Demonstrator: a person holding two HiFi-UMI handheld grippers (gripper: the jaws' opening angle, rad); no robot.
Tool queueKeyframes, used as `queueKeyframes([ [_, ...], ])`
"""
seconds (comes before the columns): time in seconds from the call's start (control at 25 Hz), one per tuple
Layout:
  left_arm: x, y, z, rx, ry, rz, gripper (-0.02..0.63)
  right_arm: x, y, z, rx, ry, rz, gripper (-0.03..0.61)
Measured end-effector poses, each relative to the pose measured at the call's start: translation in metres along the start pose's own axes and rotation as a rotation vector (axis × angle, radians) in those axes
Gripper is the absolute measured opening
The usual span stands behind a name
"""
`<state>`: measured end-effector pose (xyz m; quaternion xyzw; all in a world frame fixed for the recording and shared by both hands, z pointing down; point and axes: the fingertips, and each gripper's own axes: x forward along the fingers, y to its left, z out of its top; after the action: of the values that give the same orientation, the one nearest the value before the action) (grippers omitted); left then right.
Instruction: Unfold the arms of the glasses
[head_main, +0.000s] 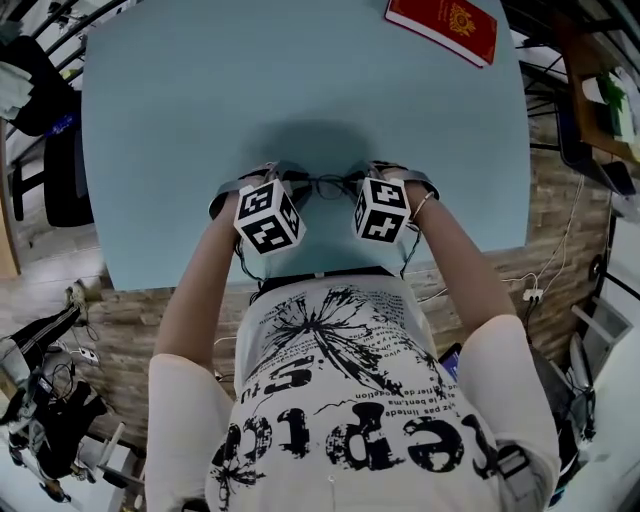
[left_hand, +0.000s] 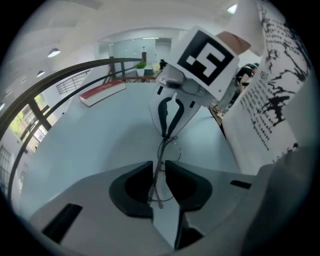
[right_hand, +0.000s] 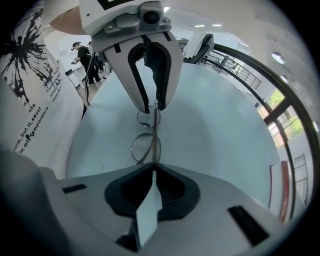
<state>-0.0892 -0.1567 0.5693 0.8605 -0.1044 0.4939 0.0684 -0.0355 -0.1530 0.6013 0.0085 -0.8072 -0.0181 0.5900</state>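
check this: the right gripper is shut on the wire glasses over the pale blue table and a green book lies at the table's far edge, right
Not quite: the book is red, not green, as the head view shows. The rest holds: the right gripper is shut on the wire glasses over the pale blue table.

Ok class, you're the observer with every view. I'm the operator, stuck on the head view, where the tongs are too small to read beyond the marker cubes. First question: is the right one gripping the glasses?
Observer: Yes. The right gripper view shows the right tongs closed on the glasses, on the thin wire frame.
Operator: And the left?
Observer: The left tongs stand slightly apart, with the frame running through the gap.
Operator: What shape are the rims?
Observer: Round. Two wire rings sit between the two grippers.
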Motion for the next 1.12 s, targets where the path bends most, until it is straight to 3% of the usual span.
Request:
queueKeyframes([
  [0.16, 0.019, -0.006, 0.013, 0.168, 0.074, -0.049, 0.097, -0.001, 0.003, -0.004, 0.019, 0.000, 0.014, 0.035],
  [0.32, 0.036, -0.012, 0.024, 0.257, 0.116, -0.090, 0.123, -0.001, 0.001, -0.008, 0.036, -0.005, 0.025, 0.035],
  [0.64, 0.056, -0.015, 0.032, 0.319, 0.123, -0.086, 0.041, -0.001, 0.001, -0.016, 0.067, -0.024, 0.048, 0.035],
  [1.12, 0.048, -0.023, 0.041, 0.318, -0.001, -0.054, 0.040, -0.004, 0.005, -0.022, 0.106, -0.009, 0.061, 0.035],
])
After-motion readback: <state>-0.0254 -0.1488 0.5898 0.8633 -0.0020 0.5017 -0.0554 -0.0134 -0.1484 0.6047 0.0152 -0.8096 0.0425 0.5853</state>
